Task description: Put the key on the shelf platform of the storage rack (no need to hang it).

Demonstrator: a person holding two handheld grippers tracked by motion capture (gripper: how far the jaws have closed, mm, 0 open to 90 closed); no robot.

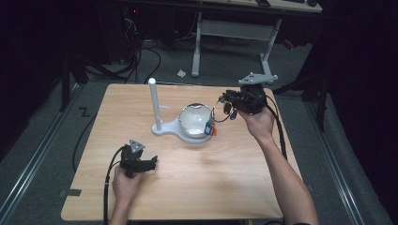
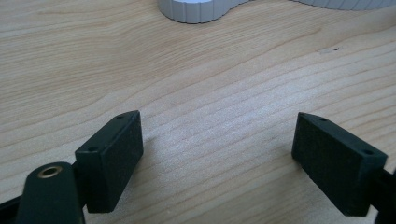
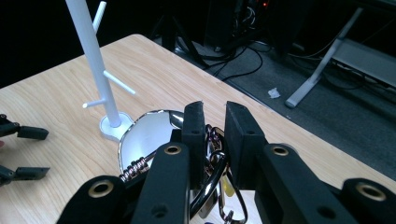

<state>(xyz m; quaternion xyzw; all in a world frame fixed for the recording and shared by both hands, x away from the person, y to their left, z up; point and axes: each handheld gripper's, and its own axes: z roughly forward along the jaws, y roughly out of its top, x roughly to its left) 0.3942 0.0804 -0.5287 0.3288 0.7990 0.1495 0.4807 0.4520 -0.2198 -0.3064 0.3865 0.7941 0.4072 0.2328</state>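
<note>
My right gripper [image 1: 226, 103] is raised over the table's far right, shut on a dark wire key ring [image 3: 215, 175]. The ring hangs down from the jaws, and its small blue and orange tags [image 1: 210, 128] dangle at the rim of a shiny round dish [image 1: 193, 119]. The dish is joined to a white stand whose upright post [image 1: 153, 103] carries short pegs. In the right gripper view the post [image 3: 93, 60] rises at the left behind the dish [image 3: 144, 137]. My left gripper [image 1: 151, 162] rests low on the wood near the front left, open, with bare table between its jaws [image 2: 217, 140].
The wooden table [image 1: 197, 187] has open room across its front and left. The stand's white base [image 2: 196, 9] lies just beyond the left gripper. Behind the table are a dark floor with cables and the white legs of a desk [image 1: 197, 42].
</note>
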